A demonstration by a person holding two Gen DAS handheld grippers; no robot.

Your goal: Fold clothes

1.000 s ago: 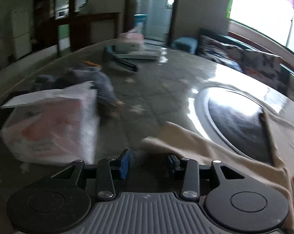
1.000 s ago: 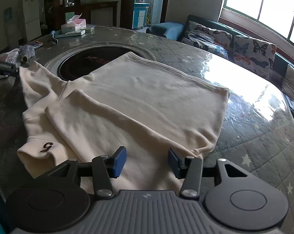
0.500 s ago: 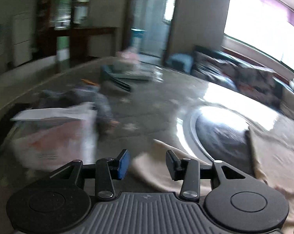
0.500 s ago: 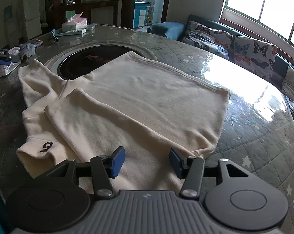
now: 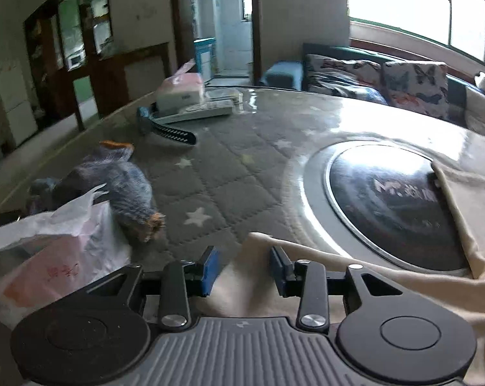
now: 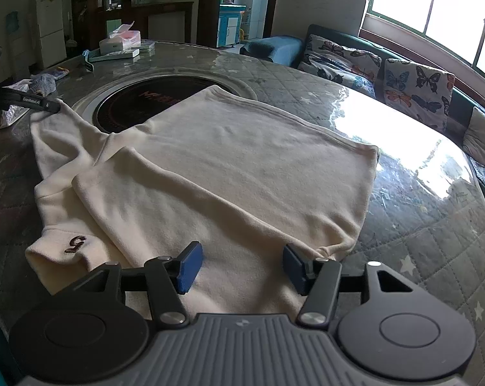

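Observation:
A cream long-sleeved top (image 6: 229, 160) lies flat on the round table, one sleeve folded across its near side, a collar with a brown mark (image 6: 75, 243) at the near left. My right gripper (image 6: 240, 268) is open, low over the top's near edge. My left gripper (image 5: 244, 268) is open with the far sleeve's end (image 5: 261, 247) between its fingers. In the right wrist view the left gripper (image 6: 46, 105) shows at that sleeve's tip.
The table has a quilted grey star cover (image 5: 216, 173) under glass and a round black cooktop inset (image 5: 390, 199). A plastic bag (image 5: 56, 251), a blue knitted item (image 5: 123, 189), a tissue box (image 5: 178, 91) and a strap (image 5: 171, 133) lie at the left. A sofa (image 6: 403, 80) stands behind.
My left gripper has moved right and forward onto the sleeve end, which now lies between its fingers. The right gripper's fingers have spread a little; it has barely moved.

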